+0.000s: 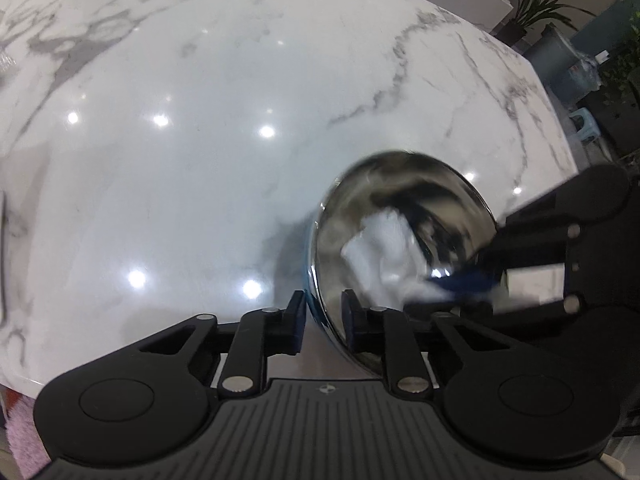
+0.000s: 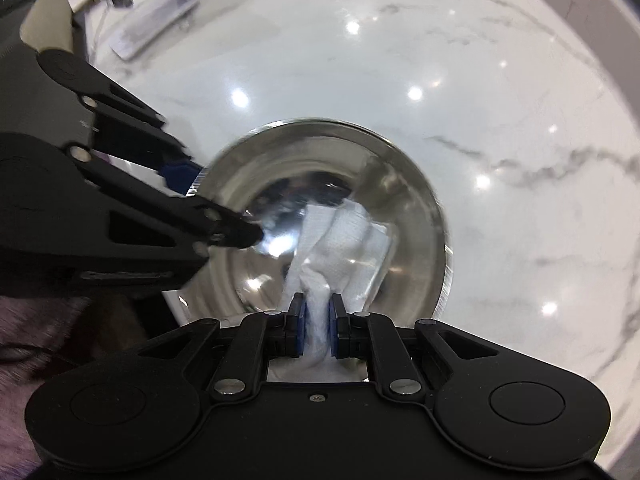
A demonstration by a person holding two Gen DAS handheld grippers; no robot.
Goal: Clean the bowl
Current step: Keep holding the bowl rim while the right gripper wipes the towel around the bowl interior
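A shiny steel bowl (image 1: pixel 360 208) stands on the white marble table (image 1: pixel 200 160), tipped a little toward the left wrist view. My left gripper (image 1: pixel 322 308) is shut on its near rim, one finger outside and one inside. In the right wrist view this gripper (image 2: pixel 212 204) reaches in from the left and straddles the bowl's (image 2: pixel 392 184) left rim. My right gripper (image 2: pixel 318 308) is shut on a bunched white paper towel (image 2: pixel 344 232) whose loose end lies against the bowl's inner wall. From the left wrist view, the right gripper (image 1: pixel 460 280) comes in from the right, with the paper towel (image 1: pixel 384 244) inside the bowl.
The marble table (image 2: pixel 500 100) spreads wide beyond the bowl. A flat metal stand base (image 2: pixel 156 28) lies at its far left corner. Past the table's right edge are a potted plant (image 1: pixel 536 4), a dark bin (image 1: pixel 560 60) and a small stool (image 1: pixel 580 118).
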